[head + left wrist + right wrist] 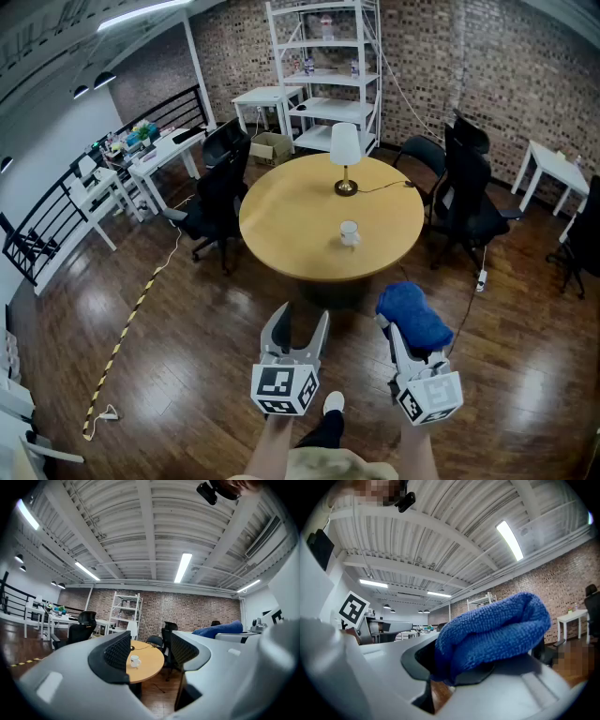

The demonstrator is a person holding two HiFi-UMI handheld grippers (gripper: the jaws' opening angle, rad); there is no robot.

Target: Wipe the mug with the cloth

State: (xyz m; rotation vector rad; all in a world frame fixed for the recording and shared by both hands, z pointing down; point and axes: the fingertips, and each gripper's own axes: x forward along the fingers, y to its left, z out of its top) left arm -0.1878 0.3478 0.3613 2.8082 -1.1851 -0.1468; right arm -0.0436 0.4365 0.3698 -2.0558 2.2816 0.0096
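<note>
A small white mug stands near the front of a round wooden table, well ahead of both grippers. In the left gripper view the mug shows far off between the jaws. My left gripper hangs over the floor in front of the table, open, with nothing between its jaws. To its right, my right gripper is shut on a bunched blue cloth. In the right gripper view the cloth bulges out over the jaws and hides the fingertips.
A white-shaded table lamp stands at the table's far side, its cord trailing right. Black office chairs flank the table on both sides. White shelving and desks line the brick wall. A cable with yellow-black tape runs across the wood floor.
</note>
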